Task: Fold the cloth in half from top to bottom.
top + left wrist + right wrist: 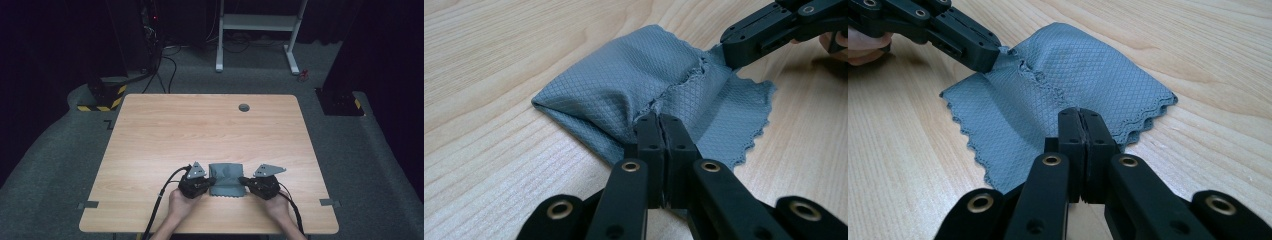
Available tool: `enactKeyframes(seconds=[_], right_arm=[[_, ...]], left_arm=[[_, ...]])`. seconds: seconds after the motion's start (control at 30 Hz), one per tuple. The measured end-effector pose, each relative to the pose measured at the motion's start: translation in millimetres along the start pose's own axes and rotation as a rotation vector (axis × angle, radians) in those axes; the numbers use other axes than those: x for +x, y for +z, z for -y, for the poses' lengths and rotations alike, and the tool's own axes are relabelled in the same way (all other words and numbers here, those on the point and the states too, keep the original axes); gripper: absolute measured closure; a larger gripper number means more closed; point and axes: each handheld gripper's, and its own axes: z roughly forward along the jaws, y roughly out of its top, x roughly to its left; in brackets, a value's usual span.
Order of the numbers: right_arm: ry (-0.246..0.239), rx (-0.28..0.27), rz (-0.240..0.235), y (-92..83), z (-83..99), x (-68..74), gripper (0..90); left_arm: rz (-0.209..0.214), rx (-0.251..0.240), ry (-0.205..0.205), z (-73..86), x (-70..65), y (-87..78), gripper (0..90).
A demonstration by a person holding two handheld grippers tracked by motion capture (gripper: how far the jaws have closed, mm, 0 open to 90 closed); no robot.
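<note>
Grey cloth [226,179] is lying half-folded near the table's [200,130] front edge, directly between the left gripper [660,120] and right gripper [1080,115], each clenching one opposite side.

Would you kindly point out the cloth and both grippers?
cloth [226,176]: high view, top layer.
left gripper [660,120]: left gripper view, shut jaw tips.
right gripper [1080,116]: right gripper view, shut jaw tips.
</note>
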Motion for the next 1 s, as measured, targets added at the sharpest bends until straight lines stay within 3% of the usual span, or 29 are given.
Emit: enactKeyframes(seconds=[0.17, 1.0], right_arm=[[-0.022, 0.008, 0.008, -0.3, 1.7, 2.9, 89.1], [-0.040, 0.014, 0.010, -3.4, 11.5, 11.0, 87.8]], left_arm=[[0.002, 0.001, 0.004, 2.4, -0.8, 0.5, 88.3], [0.014, 0.004, 0.000, 12.2, -7.9, -4.5, 87.2]])
